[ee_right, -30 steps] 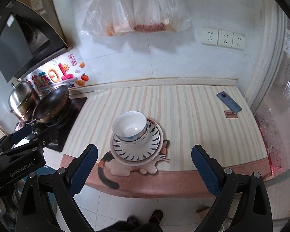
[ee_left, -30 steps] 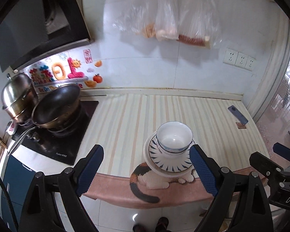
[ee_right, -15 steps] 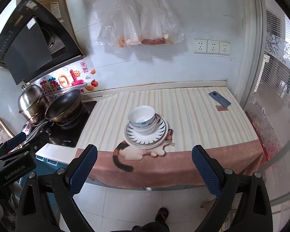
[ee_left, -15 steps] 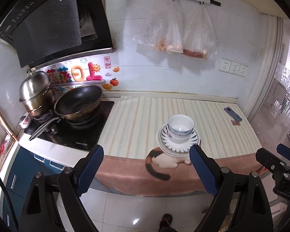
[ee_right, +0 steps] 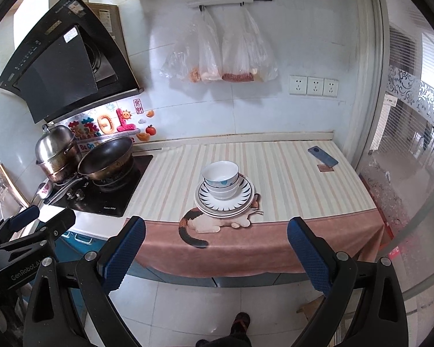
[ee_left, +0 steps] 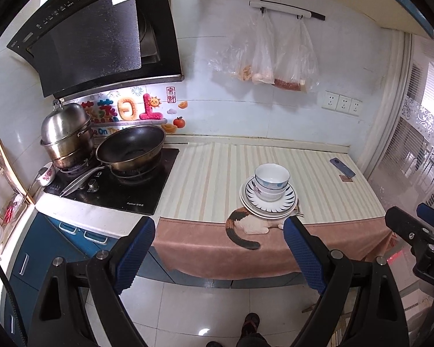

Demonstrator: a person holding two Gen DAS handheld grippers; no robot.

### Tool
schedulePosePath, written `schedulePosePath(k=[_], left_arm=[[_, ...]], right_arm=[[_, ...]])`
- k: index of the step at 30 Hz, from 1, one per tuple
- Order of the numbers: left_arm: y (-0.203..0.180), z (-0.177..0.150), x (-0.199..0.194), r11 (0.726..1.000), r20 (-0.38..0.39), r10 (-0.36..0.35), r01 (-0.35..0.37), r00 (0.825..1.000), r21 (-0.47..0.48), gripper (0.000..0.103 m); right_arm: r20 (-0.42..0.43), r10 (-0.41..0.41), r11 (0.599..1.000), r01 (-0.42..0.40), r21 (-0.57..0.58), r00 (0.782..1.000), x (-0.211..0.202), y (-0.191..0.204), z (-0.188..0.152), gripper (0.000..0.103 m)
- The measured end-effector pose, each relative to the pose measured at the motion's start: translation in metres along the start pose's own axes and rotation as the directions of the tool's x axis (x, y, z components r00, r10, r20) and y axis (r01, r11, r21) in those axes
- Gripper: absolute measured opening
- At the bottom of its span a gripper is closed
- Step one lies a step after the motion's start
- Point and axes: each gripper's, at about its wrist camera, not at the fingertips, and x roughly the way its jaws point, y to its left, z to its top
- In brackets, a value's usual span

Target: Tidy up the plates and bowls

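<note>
- Standing on the striped counter cloth (ee_right: 289,173), near its front edge, is the stack of plates (ee_right: 224,202) with two nested bowls (ee_right: 221,177) on top; in the left view the same plates (ee_left: 269,205) and bowls (ee_left: 272,182) sit just above a cat picture (ee_left: 246,225) printed on the cloth.
- The left gripper (ee_left: 218,248) hangs off the counter over the floor, its blue-padded fingers (ee_left: 136,248) spread wide with nothing between them.
- The right gripper (ee_right: 215,248) is likewise well back from the stack, fingers (ee_right: 306,256) wide apart and empty.
- The left gripper's body, seen at the left edge of the right view, carries the label "GenRobot.A…", cut off by a part in front.
- A label on the right gripper's body at the edge of the left view shows only "DA".
- The black hob (ee_right: 107,193) has small white lettering on its front corner, too small to read.
- A wok (ee_left: 130,150) and a steel pot (ee_left: 66,136) sit on the hob.
- Wall stickers (ee_left: 124,112) behind the pans show large Chinese characters, among them "日" and "上", and a strip reading "e On", partly hidden.
- A phone (ee_right: 322,156) lies near the far right of the counter.
- A shoe (ee_right: 240,322) shows on the floor tiles.
</note>
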Motion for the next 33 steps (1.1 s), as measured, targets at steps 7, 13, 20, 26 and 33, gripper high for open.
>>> schedulePosePath(k=[7, 13, 20, 26, 33], left_arm=[[0.004, -0.005, -0.01, 1.0, 0.01, -0.004, 0.004, 1.0, 0.001, 0.091], [0.003, -0.005, -0.017, 1.0, 0.025, -0.005, 0.005, 1.0, 0.0, 0.091], [0.001, -0.004, -0.022, 1.0, 0.039, -0.011, 0.011, 0.999, 0.008, 0.091], [-0.001, -0.001, -0.023, 1.0, 0.045, -0.023, 0.022, 0.999, 0.012, 0.091], [-0.003, 0.0, -0.026, 0.999, 0.056, -0.031, 0.03, 0.998, 0.018, 0.091]], right_arm=[[0.028, -0.012, 1.0, 0.012, 0.001, 1.0, -0.014, 0.004, -0.002, 0.101], [0.038, -0.02, 1.0, 0.02, 0.003, 0.999, -0.017, 0.003, -0.001, 0.101], [0.045, -0.029, 1.0, 0.029, 0.007, 0.999, -0.02, 0.003, 0.0, 0.101], [0.051, -0.039, 0.999, 0.039, 0.009, 0.998, -0.022, 0.0, 0.001, 0.101], [0.052, -0.05, 0.999, 0.049, 0.012, 0.997, -0.025, -0.002, -0.003, 0.101]])
